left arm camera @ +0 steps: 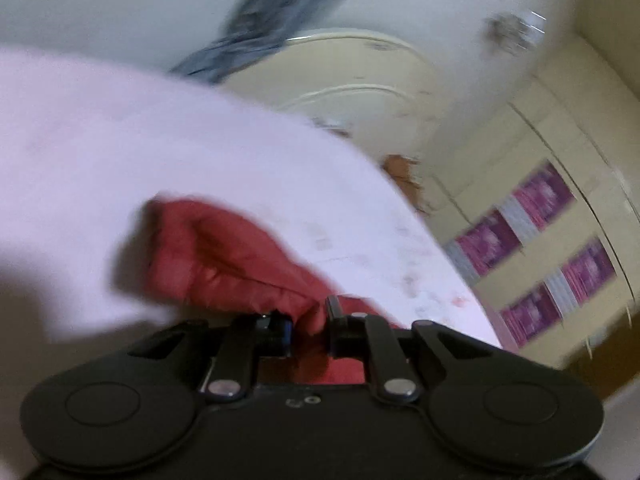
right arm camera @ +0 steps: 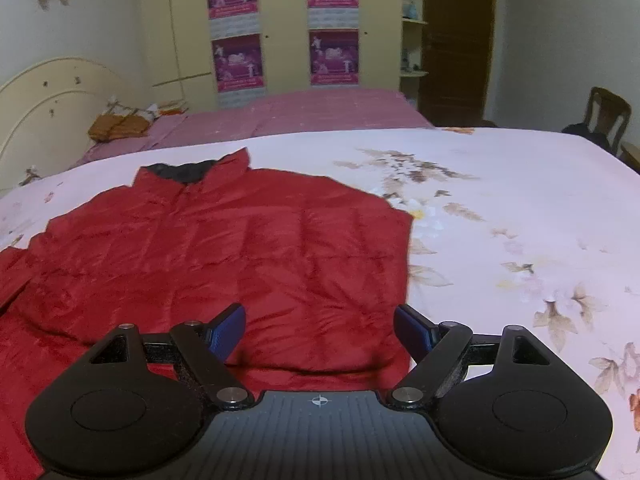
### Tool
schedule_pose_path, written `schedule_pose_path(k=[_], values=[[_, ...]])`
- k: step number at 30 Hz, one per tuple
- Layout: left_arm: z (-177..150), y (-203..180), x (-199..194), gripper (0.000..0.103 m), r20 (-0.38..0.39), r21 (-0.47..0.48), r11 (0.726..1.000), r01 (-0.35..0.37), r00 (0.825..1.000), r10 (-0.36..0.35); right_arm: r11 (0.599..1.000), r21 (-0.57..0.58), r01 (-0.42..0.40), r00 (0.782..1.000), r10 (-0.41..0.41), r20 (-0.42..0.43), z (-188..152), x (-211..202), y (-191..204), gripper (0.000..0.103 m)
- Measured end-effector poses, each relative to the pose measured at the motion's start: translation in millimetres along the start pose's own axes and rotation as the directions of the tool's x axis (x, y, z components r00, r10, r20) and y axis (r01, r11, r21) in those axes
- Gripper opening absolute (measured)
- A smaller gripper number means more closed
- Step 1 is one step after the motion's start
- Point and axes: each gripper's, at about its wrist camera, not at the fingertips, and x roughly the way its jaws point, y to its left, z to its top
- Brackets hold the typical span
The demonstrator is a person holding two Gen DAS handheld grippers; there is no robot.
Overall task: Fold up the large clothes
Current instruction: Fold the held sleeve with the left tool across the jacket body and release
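Observation:
A red puffer jacket lies spread on the floral bedsheet, collar away from me, its right side folded in to a straight edge. My right gripper is open and empty, hovering over the jacket's lower hem. My left gripper is shut on a bunched part of the red jacket, held up against the pale sheet. The left wrist view is tilted and blurred.
A cream headboard stands at the left. A second bed with a pink cover lies behind, orange cloth on it. A wardrobe with purple posters is at the back, a wooden chair at the right.

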Motion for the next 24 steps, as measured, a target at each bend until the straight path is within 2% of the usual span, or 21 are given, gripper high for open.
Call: schedule_pose_path(k=[3, 6, 11, 16, 19, 22, 24], values=[[-10.3, -59.7, 12.7, 0.014, -0.027, 0.146, 0.984, 0.104, 0.994, -0.101, 0.999, 0.039, 0.008, 1.000, -0.008, 0.000, 0.7, 0.8, -9.7, 0.081], [-39.0, -123.9, 28.8, 0.014, -0.106, 0.279, 0.937, 0.211, 0.976, -0.188, 0.997, 0.069, 0.022, 1.000, -0.022, -0.002, 1.2, 3.5, -16.5, 0.081], [-105.0, -225.2, 49.8, 0.015, -0.271, 0.459, 0.808, 0.368, 0.925, -0.268, 0.992, 0.122, 0.023, 1.000, -0.025, 0.016, 4.9, 0.7, -27.3, 0.081], [-167.3, -294.6, 61.5, 0.015, -0.414, 0.569, 0.669, 0.478, 0.869, -0.269, 0.981, 0.192, 0.024, 0.999, -0.030, 0.028, 6.1, -2.1, -46.2, 0.081], [-210.5, -319.7, 61.1, 0.015, -0.492, 0.616, 0.575, 0.539, 0.833, -0.253, 0.973, 0.228, 0.030, 0.999, -0.036, 0.025, 4.6, -2.1, -57.9, 0.081], [-242.2, -328.0, 51.4, 0.016, -0.529, 0.654, 0.491, 0.576, 0.812, -0.247, 0.966, 0.254, 0.036, 0.999, -0.042, 0.021, 1.9, -2.2, -70.3, 0.081], [-259.7, -334.0, 47.1, 0.016, -0.548, 0.666, 0.449, 0.596, 0.799, -0.248, 0.962, 0.269, 0.039, 0.999, -0.046, 0.019, 0.2, -2.4, -78.7, 0.081]])
